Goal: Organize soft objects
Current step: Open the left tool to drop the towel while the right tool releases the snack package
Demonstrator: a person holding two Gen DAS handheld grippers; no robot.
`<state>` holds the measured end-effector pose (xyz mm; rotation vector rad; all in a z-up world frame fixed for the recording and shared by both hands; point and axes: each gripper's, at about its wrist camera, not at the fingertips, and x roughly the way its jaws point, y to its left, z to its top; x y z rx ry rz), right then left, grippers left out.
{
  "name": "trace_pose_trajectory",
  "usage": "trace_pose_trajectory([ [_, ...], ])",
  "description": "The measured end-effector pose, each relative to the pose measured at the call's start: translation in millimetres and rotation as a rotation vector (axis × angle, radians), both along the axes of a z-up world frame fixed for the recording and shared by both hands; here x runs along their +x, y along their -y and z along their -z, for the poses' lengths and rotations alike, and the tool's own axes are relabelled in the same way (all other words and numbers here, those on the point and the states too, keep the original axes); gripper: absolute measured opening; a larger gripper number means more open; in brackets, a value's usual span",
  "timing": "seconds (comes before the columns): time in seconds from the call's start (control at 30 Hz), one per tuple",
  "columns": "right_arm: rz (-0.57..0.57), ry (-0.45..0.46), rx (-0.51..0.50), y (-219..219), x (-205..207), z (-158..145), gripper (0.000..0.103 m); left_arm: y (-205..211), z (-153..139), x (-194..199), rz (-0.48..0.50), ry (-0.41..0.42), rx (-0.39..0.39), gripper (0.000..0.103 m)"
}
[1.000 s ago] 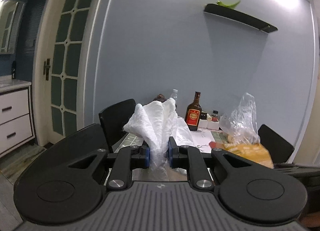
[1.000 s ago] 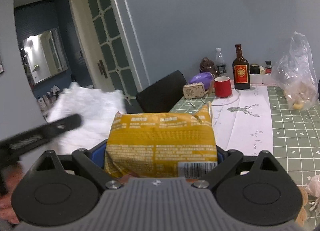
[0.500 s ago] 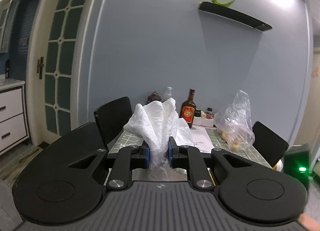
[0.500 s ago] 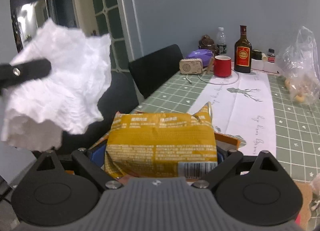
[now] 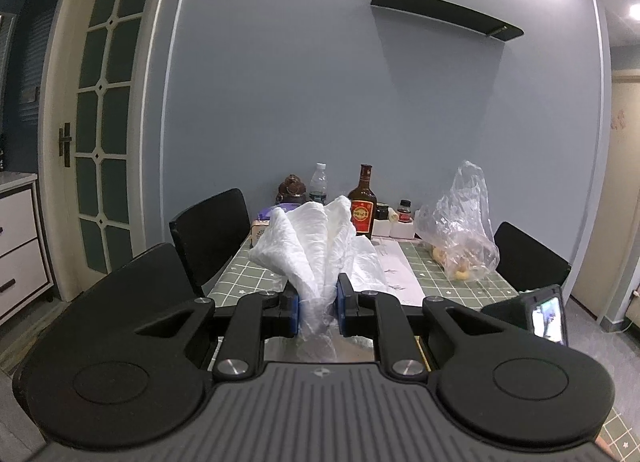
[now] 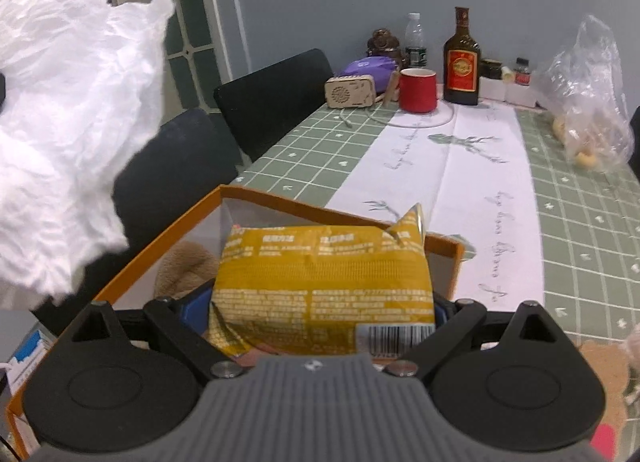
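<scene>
A crumpled white plastic bag (image 5: 316,258) is grasped by the left gripper (image 5: 317,308). A yellow snack packet (image 6: 324,286) is grasped by the right gripper (image 6: 320,314) above an orange box (image 6: 444,250) on the desk (image 6: 580,222).

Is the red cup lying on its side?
No, the red cup stands upright on the table, next to the brown bottle.
</scene>
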<state>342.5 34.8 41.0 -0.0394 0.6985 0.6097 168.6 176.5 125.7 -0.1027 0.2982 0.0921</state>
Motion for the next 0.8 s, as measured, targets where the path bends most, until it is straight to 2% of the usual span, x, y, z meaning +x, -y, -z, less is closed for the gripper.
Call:
trace_pose_trajectory([
  [0.1,0.012,-0.011,-0.005,-3.4,2.8,2.7,0.095,5.3,1.4,1.1,0.01,-0.006,0.011,0.019],
  [0.2,0.019,-0.005,0.042,2.2,3.6,-0.8,0.1,9.5,2.5,2.4,0.016,-0.014,0.016,0.019],
  [0.33,0.041,0.03,0.007,3.7,-1.4,-9.1,0.101,11.5,3.2,3.8,0.02,-0.021,0.024,0.019],
  [0.47,0.032,0.051,0.017,8.7,-6.7,-16.9,0.101,13.0,2.0,4.3,-0.003,-0.034,0.017,0.019],
  [0.63,0.049,0.107,0.026,26.6,-15.3,-31.6,0.101,16.8,0.1,-0.2,0.023,-0.024,0.026,0.019],
  [0.8,0.116,0.133,0.038,52.9,-16.8,-42.1,0.101,19.3,-0.4,-4.6,0.025,-0.009,0.043,0.019],
])
